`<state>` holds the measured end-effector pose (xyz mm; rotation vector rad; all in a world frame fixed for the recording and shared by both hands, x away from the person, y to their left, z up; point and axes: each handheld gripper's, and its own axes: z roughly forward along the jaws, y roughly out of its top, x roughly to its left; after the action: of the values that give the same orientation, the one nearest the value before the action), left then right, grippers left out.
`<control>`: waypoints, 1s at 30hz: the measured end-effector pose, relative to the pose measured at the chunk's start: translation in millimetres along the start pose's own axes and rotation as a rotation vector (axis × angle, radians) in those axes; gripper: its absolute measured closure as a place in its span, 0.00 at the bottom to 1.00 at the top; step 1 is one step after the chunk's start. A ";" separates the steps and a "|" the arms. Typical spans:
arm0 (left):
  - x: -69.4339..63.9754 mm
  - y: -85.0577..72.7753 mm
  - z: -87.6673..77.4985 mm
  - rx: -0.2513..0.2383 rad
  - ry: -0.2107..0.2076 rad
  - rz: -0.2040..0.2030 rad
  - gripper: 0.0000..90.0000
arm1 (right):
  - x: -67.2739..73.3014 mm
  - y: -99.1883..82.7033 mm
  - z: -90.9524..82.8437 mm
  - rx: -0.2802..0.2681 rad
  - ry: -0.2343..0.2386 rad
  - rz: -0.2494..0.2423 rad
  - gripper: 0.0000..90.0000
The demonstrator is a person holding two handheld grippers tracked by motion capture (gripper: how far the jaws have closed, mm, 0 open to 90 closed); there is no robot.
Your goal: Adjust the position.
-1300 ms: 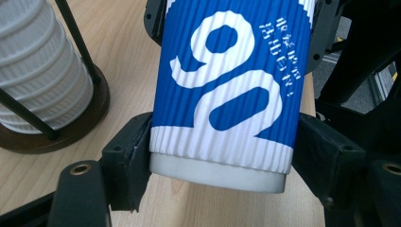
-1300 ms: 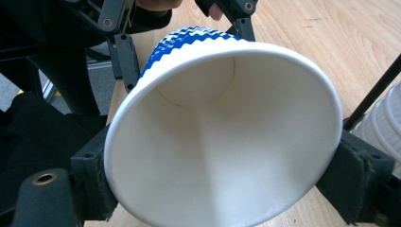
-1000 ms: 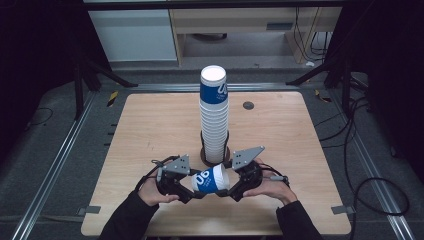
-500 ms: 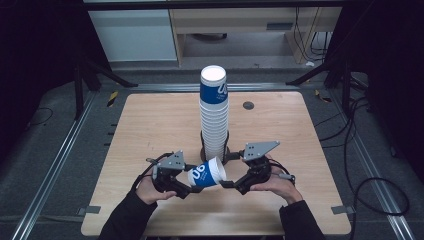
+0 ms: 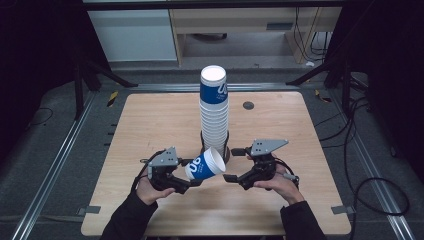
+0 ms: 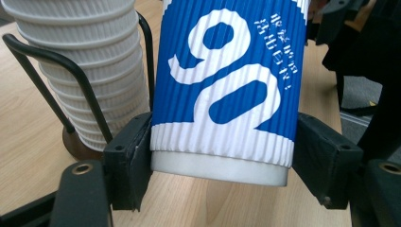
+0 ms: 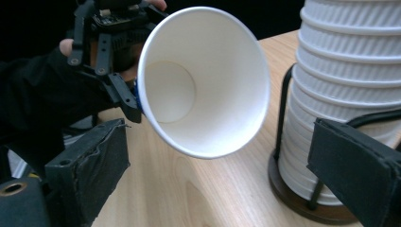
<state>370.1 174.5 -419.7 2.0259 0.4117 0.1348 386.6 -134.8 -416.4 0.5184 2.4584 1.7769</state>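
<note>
The right gripper (image 5: 231, 164) has just opened and drawn back off the blue paper cup (image 5: 205, 164), leaving it clamped sideways by its base in the left gripper (image 5: 192, 173) alone, so the handover looks done.

A lab recording bay: a pale wooden worktop (image 5: 150, 130) stands on grey carpet between metal floor rails (image 5: 50, 165), with black stand legs (image 5: 95, 75), loose black cables (image 5: 380, 190) and dark curtained walls around it.
</note>
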 end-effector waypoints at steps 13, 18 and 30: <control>-12.8 4.0 8.6 -0.012 -0.033 0.036 0.30 | 5.1 -1.1 15.3 -0.006 0.085 0.035 0.06; -16.7 4.4 12.3 -0.003 -0.045 0.052 0.30 | 5.7 -2.4 19.7 0.001 0.107 0.040 0.09; -17.4 3.6 15.8 0.014 -0.060 0.060 0.30 | 4.8 -4.3 20.9 0.015 0.152 0.066 0.15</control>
<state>358.9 153.7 -422.7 2.0514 0.3146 0.1082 386.2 -115.4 -426.6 0.4881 2.5846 1.8909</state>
